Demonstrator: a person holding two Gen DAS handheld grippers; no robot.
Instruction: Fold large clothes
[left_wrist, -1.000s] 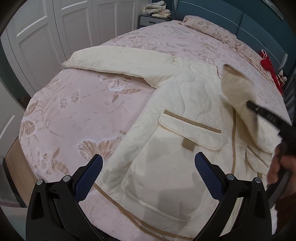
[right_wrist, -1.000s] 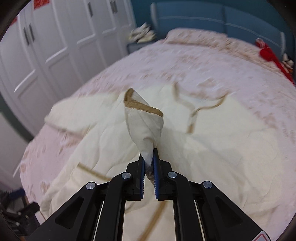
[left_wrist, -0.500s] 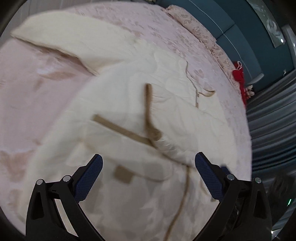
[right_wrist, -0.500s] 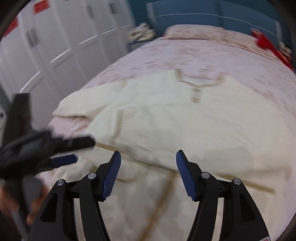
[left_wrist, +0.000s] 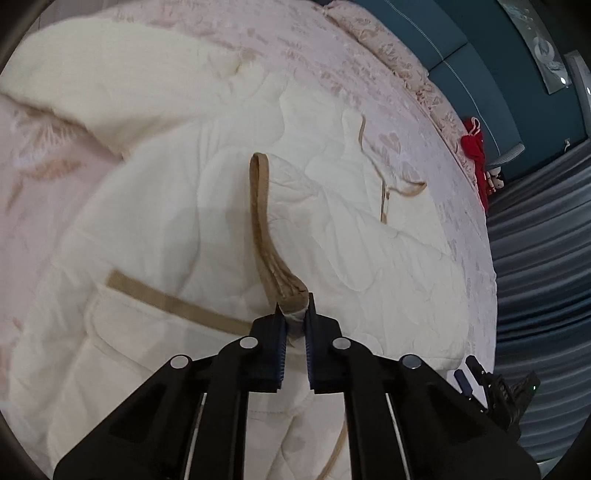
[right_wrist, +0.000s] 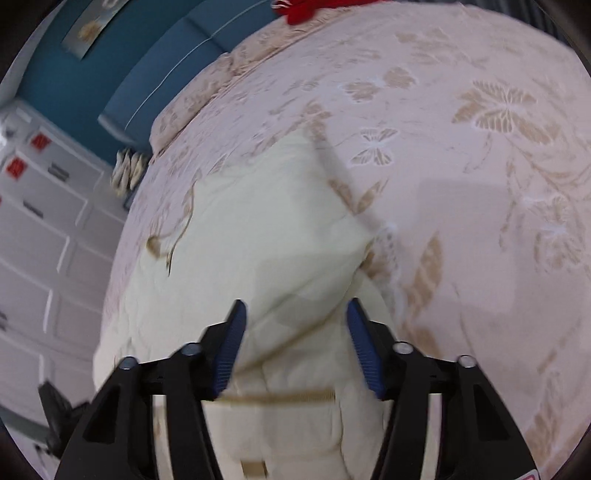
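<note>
A cream quilted jacket with tan trim lies spread on the pink bed. My left gripper is shut on the tan-edged cuff of a sleeve folded across the jacket's front, just above a tan-trimmed pocket. In the right wrist view the same jacket fills the lower left. My right gripper hovers over the jacket's right side; its jaws are closing, with fabric bulging between them but not pinched. The right gripper's tip shows at the lower right of the left wrist view.
A teal headboard and patterned pillows lie at the far end of the bed. A red item rests near the pillows. Grey curtains hang on the right. White wardrobe doors stand to the left.
My left gripper dropped onto the folded sleeve and shut on its cuff. My right gripper let go of the sleeve, opened, swung far to the right and rolled over the jacket's right side.
</note>
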